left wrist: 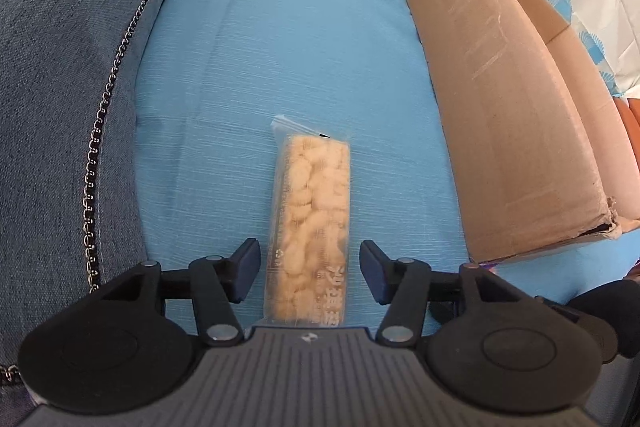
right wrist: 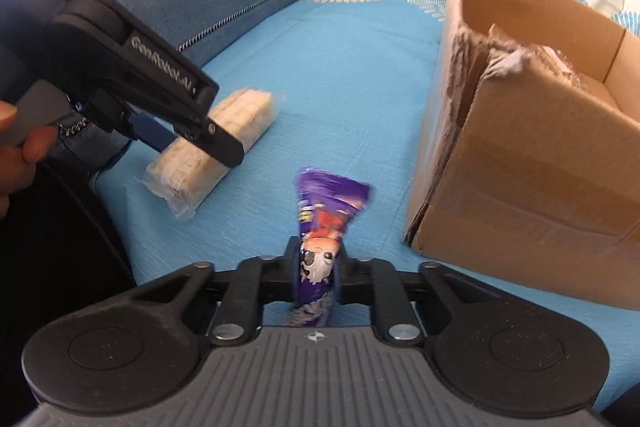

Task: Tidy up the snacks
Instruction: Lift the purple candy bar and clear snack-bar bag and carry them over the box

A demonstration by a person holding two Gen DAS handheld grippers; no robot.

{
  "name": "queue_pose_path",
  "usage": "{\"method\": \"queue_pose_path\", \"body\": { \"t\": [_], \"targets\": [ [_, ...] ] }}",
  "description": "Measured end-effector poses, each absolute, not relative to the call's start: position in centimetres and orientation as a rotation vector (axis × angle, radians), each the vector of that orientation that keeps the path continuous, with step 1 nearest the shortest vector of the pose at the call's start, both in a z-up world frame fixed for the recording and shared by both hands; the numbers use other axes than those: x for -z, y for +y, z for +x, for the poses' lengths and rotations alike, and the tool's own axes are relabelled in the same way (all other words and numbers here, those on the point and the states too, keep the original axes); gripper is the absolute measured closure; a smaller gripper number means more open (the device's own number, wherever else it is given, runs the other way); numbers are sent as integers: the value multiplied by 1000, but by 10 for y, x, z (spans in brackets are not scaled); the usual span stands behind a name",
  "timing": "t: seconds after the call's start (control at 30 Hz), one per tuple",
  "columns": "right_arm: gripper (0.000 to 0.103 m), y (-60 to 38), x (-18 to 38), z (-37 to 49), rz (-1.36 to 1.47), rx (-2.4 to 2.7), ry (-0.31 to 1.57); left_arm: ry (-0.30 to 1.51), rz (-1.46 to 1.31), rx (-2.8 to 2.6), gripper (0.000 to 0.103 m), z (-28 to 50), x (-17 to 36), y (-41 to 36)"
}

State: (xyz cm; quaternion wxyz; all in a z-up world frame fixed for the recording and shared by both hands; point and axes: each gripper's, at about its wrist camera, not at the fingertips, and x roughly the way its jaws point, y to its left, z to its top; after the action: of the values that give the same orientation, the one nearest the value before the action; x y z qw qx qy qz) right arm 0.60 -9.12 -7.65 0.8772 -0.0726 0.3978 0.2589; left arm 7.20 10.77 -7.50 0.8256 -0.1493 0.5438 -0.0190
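So the left gripper (left wrist: 308,269) has its jaws spread wide, one on each side of the rice cracker pack (left wrist: 310,227), and neither pad is touching the wrapper from what I can see. The pack is a clear sleeve of pale puffed pieces lying flat on the blue sheet (left wrist: 300,47), long way pointing straight away from the camera, with its near end running under the gripper body. From the right wrist view the same pack (right wrist: 216,147) sits over on the left with the left gripper (right wrist: 188,131) coming down over its middle.

The right gripper (right wrist: 316,269) has its jaws clamped on the purple snack packet (right wrist: 324,223). The wrapper is pinched tight at the grip, flares out at its far end, and the near end pokes out below the jaws. Can't really tell whether it's lifted off the sheet or still brushing it.

The cardboard box (right wrist: 532,163) is open at the top and sits on the sheet to the right, near the purple packet but not touching it. A grey-blue sofa cushion (left wrist: 68,67) with stitched trim runs along the left edge of the sheet.
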Motion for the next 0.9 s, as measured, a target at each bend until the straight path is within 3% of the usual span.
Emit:
{"method": "queue_pose_path", "body": {
  "t": [0.2,0.4,0.57,0.63,0.8,0.83,0.87,0.9],
  "targets": [
    [88,-91,69,5,-174,-592,719,1150,-264,34,47,70,77,96],
    [86,-86,79,10,-208,-566,763,1155,-242,28,52,74,80,93],
    [65,-88,71,5,-215,-570,766,1155,-220,26,55,78,82,85],
    [64,-88,71,2,-231,-568,786,1156,-217,27,55,79,84,84],
    [64,-86,80,1,-265,-555,839,1156,-219,30,55,79,84,82],
    [71,-86,79,1,-263,-557,835,1156,-220,30,55,79,84,82],
    [84,-86,79,2,-263,-564,832,1156,-220,30,55,79,84,82],
    [88,-85,79,1,-268,-570,827,1157,-220,29,55,79,84,82]
  ]
}}
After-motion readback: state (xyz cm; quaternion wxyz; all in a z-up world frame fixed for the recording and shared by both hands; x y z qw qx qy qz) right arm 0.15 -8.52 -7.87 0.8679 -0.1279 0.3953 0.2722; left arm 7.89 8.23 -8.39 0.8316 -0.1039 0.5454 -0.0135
